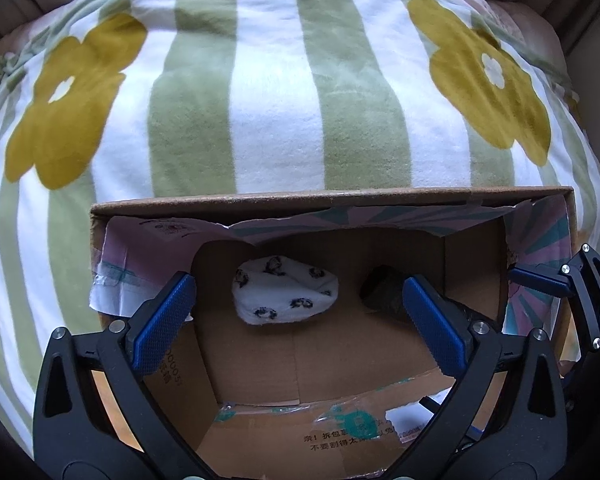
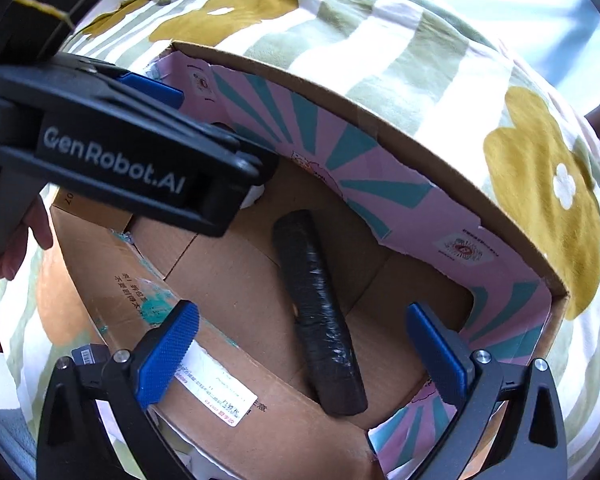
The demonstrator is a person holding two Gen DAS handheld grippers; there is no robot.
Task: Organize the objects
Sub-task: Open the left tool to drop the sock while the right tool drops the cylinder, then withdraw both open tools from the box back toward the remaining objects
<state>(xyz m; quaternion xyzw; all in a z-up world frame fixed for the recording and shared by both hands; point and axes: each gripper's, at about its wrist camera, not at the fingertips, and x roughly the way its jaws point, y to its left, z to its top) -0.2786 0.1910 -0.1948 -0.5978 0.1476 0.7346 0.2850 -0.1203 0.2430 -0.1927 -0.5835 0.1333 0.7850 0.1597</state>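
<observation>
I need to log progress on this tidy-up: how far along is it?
Done: a white patterned sock and a black wrapped roll lie inside the cardboard box on the striped blanket. In hand: nothing; the left gripper and right gripper are open over the box. Left: no loose items visible.

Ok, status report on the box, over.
Both grippers open, empty: left gripper, right gripper. White sock and black roll lying in the cardboard box. Nothing in the way.
</observation>
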